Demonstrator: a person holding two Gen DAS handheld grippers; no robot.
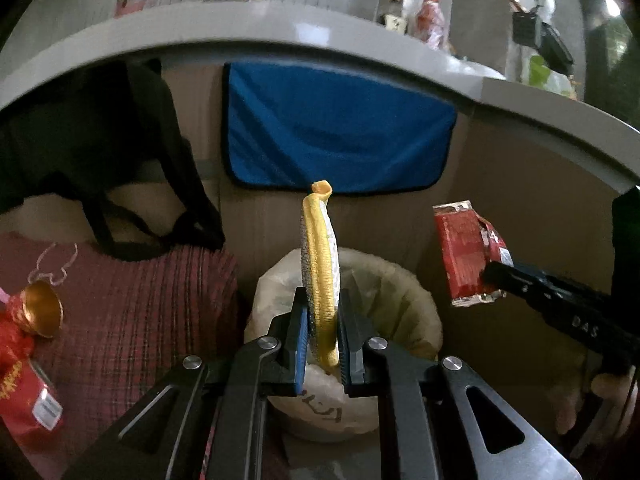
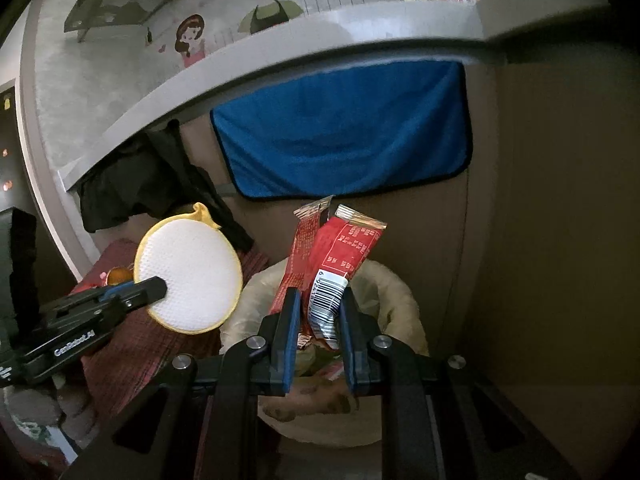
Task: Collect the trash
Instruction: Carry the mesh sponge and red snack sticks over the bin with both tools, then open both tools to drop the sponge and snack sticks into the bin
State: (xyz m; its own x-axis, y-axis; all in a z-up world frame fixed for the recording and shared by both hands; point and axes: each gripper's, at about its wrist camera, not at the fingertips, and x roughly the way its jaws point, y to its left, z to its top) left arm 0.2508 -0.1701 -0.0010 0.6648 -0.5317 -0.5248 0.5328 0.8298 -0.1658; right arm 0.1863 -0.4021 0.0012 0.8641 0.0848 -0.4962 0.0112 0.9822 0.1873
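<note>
Trash is in both your grippers, and the bin sits just ahead and below them, lined with a pale bag, so the carry looks almost done and the drop is what remains. Your left gripper is nearly closed, clamped on the lower edge of a round pad with a yellow rim, which stands upright between the pads. Your right gripper is likewise nearly closed, pinching a red wrapper by its barcode end, with the rest sticking up over the bin's mouth. Something already lies inside the bin; what it is I cannot tell.

Room is tight. A grey counter edge overhangs the space above, and a blue cloth hangs on the panel behind the bin. On your left a red checked cushion presses close to the bin's side, and black straps dangle over it. On your right a brown panel closes in. The two grippers ride side by side, near each other, so release one at a time.
</note>
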